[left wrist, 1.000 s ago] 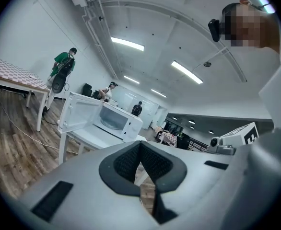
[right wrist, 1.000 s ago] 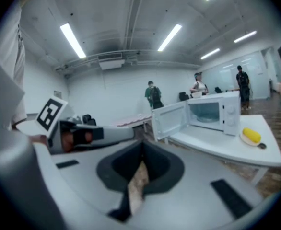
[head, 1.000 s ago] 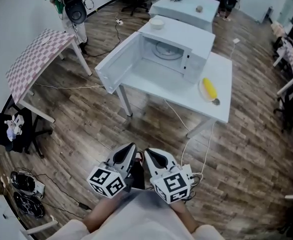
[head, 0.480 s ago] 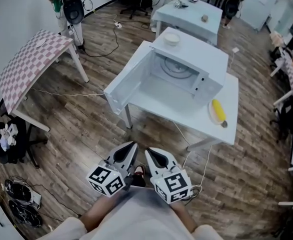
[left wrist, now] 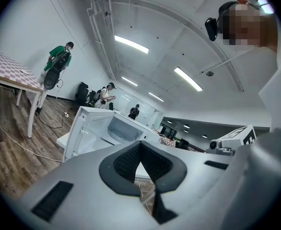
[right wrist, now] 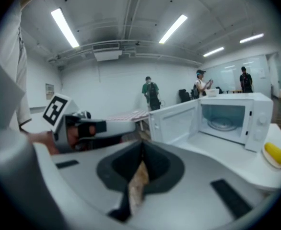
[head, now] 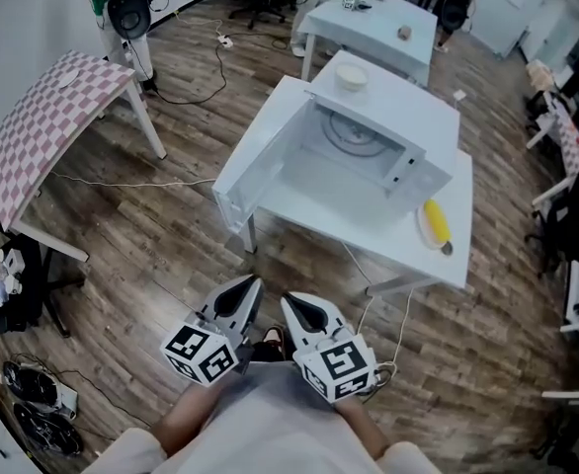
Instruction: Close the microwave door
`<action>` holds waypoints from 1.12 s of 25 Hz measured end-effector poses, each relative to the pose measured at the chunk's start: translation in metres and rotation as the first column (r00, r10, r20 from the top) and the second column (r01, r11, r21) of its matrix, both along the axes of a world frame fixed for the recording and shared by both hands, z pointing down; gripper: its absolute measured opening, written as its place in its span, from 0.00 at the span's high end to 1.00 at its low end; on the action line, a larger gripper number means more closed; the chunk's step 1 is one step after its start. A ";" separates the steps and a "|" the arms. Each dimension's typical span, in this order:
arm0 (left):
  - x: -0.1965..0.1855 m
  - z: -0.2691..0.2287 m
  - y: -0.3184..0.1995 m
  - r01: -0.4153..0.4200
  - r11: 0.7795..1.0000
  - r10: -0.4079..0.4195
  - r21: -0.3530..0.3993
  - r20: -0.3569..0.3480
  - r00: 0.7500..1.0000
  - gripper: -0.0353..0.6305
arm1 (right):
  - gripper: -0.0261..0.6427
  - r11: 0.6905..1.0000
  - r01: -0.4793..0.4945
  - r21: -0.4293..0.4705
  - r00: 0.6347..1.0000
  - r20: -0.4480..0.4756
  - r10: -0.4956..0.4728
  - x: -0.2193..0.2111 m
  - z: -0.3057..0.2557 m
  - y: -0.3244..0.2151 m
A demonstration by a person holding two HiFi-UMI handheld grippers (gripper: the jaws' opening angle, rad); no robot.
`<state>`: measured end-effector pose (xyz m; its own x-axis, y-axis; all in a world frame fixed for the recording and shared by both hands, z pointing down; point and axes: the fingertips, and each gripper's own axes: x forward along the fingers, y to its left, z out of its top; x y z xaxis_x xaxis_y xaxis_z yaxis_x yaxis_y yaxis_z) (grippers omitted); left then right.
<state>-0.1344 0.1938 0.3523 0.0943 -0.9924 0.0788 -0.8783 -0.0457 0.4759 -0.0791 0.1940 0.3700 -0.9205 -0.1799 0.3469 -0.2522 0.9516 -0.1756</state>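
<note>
The white microwave (head: pixel 398 131) stands on a white table (head: pixel 448 255), its door (head: pixel 255 166) swung wide open to the left and the glass turntable showing inside. Both grippers hang low, close to the person's body and well short of the table. My left gripper (head: pixel 248 286) and right gripper (head: pixel 289 302) sit side by side, both shut on nothing. The left gripper view looks past its gripper (left wrist: pixel 141 146) to the open door (left wrist: pixel 76 135). The right gripper view shows its gripper (right wrist: pixel 141 150), the door (right wrist: pixel 174 121) and the microwave (right wrist: pixel 231 116).
A yellow item on a plate (head: pixel 435 223) lies on the table right of the microwave, and a bowl (head: pixel 351 75) sits on top of it. A checkered table (head: pixel 42 117) stands at left, another white table (head: pixel 369 13) behind. Cables cross the wooden floor; people stand far off.
The person has stepped a little nearer, so the microwave and table sit closer and more central in the head view. Both grippers have stayed shut near the body.
</note>
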 end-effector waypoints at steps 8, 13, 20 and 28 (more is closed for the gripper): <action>-0.020 0.007 0.004 0.064 0.998 -0.065 -0.010 -0.016 0.998 0.92 | 0.93 1.000 -0.010 0.025 1.000 0.010 0.010 -0.007 -0.010 -0.013; -0.038 0.004 0.000 0.110 0.994 -0.110 0.004 -0.023 0.994 0.92 | 0.93 0.999 -0.035 0.029 0.998 0.052 0.034 -0.020 -0.017 -0.029; -0.052 -0.008 -0.028 0.149 0.989 -0.149 -0.003 -0.019 0.989 0.92 | 0.93 1.000 -0.029 -0.010 0.996 0.089 0.029 -0.039 -0.019 -0.066; -0.070 -0.038 -0.106 0.182 0.983 -0.182 0.018 -0.029 0.983 0.92 | 0.93 0.997 0.066 -0.040 0.992 0.110 -0.062 -0.064 -0.024 -0.124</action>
<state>-0.2041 0.0879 0.3138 -0.0862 -0.9946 0.0579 -0.8598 0.1036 0.5000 -0.1432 0.0703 0.3456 -0.9622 -0.1064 0.2505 -0.1682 0.9562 -0.2398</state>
